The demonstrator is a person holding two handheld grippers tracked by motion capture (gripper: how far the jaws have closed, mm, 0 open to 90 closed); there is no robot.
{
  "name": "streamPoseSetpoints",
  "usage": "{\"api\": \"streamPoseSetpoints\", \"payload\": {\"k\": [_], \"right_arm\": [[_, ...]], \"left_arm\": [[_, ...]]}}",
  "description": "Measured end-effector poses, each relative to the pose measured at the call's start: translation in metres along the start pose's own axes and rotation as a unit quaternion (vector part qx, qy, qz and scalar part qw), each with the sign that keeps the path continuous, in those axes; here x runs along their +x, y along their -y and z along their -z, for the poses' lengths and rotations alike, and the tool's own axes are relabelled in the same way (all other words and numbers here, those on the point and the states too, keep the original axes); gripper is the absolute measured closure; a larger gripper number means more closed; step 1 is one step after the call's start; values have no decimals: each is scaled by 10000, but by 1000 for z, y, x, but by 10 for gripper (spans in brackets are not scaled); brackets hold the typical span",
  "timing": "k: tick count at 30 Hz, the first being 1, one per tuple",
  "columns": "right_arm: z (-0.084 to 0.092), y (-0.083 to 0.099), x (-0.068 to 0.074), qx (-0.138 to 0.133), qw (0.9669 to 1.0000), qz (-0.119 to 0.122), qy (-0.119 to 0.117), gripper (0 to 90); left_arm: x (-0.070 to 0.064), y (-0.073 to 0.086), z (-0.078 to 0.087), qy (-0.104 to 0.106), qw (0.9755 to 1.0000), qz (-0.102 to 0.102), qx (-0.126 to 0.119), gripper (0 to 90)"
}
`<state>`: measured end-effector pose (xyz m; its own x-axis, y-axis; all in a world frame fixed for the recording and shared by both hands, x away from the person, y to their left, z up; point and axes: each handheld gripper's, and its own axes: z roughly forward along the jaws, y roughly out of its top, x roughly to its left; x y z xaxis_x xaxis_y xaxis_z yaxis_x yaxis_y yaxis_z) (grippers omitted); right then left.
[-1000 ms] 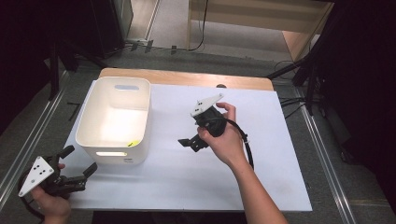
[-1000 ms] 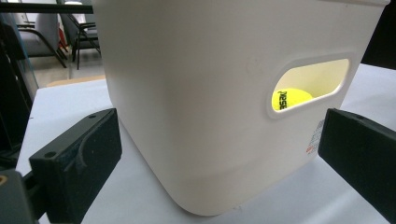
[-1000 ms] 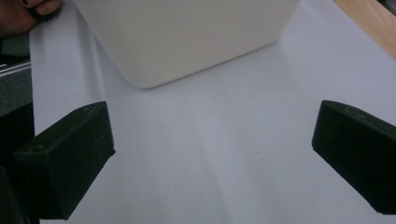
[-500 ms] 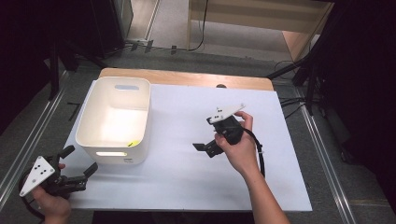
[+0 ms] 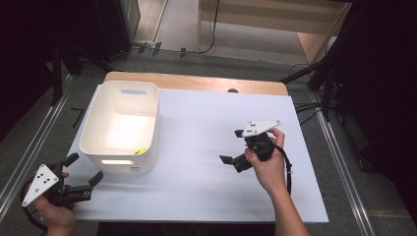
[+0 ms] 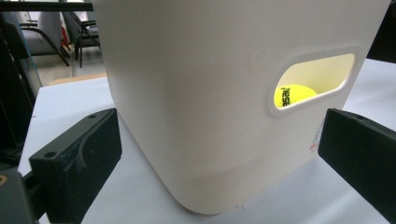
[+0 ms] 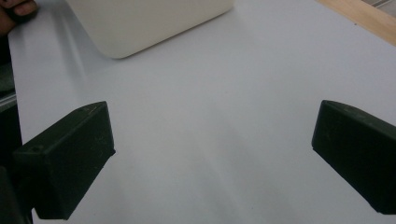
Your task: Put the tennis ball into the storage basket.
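A yellow tennis ball [image 6: 294,94] lies inside the white bin [image 5: 121,129]. The left hand-held gripper [image 5: 82,177], spread, faces the bin's handle slot; the right hand-held gripper [image 5: 232,162], also spread and empty, hovers well right of the bin. Approach squarely, avoiding nudging the bin across the counter [image 5: 196,172].

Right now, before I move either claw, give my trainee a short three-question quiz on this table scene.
1. True or false: the right claw is open with nothing in it.
2. What shows through the handle slot of the white bin?
3. Which claw is nearer the bin? A) left claw B) right claw

Key:
1. True; its jaws stand wide apart over the bare white table.
2. A yellow tennis ball with black lettering, inside the bin.
3. A
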<state>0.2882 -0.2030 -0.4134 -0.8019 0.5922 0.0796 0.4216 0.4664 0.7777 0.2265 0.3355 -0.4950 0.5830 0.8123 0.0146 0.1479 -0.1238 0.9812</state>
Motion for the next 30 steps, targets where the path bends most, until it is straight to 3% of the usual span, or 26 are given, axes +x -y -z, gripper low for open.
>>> {"api": "streamPoseSetpoints", "payload": {"k": [14,30], "right_arm": [[24,41,-11,-306,9988,-312,204,0],[47,88,-23,-640,9948,-699,376,0]], "left_arm": [[-1,0,-1,-63,9999,-53,81,0],[-1,0,-1,-77,9999,-27,67,0]]}}
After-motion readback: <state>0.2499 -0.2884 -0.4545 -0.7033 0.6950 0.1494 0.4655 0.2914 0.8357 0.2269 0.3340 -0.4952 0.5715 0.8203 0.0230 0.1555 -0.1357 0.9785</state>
